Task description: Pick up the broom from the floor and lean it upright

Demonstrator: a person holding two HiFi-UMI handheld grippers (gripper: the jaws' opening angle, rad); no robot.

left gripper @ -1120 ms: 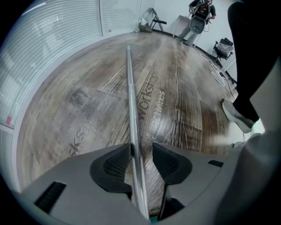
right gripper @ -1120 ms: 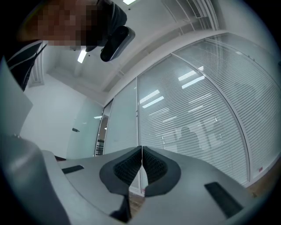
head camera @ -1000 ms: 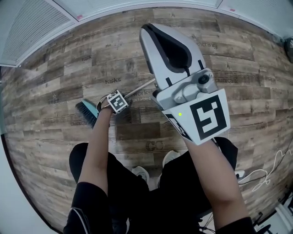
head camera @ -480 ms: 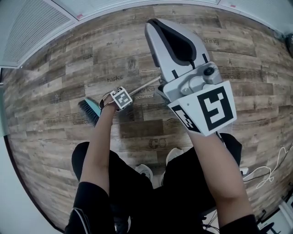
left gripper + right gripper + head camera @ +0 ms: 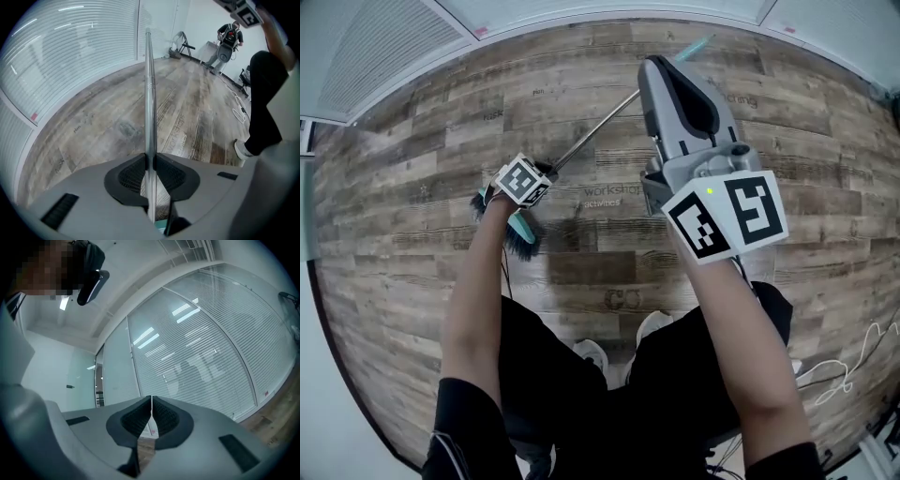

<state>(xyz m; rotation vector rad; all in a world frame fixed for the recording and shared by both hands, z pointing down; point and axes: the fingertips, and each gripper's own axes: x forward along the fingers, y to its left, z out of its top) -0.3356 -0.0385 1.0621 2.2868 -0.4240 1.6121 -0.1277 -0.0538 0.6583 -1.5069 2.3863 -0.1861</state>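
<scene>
The broom has a thin metal handle with a teal tip and a teal head with dark bristles. My left gripper points steeply down and its jaws have just been closing; they are now shut on the handle just above the head. In the left gripper view the handle runs straight up between the pads, with a teal edge of the head below. My right gripper is held up high, close to the head camera. It is shut, holds nothing and faces the blinds.
Wood-look floor bordered by walls with white blinds. The person's shoes stand close below the broom. White cables lie at the right. A folding chair and other equipment stand at the far end.
The left gripper has risen with the broom in it. The head has left its spot on the floor and now hangs under the gripper; the handle has swung up to the right. The right gripper shifted right.
</scene>
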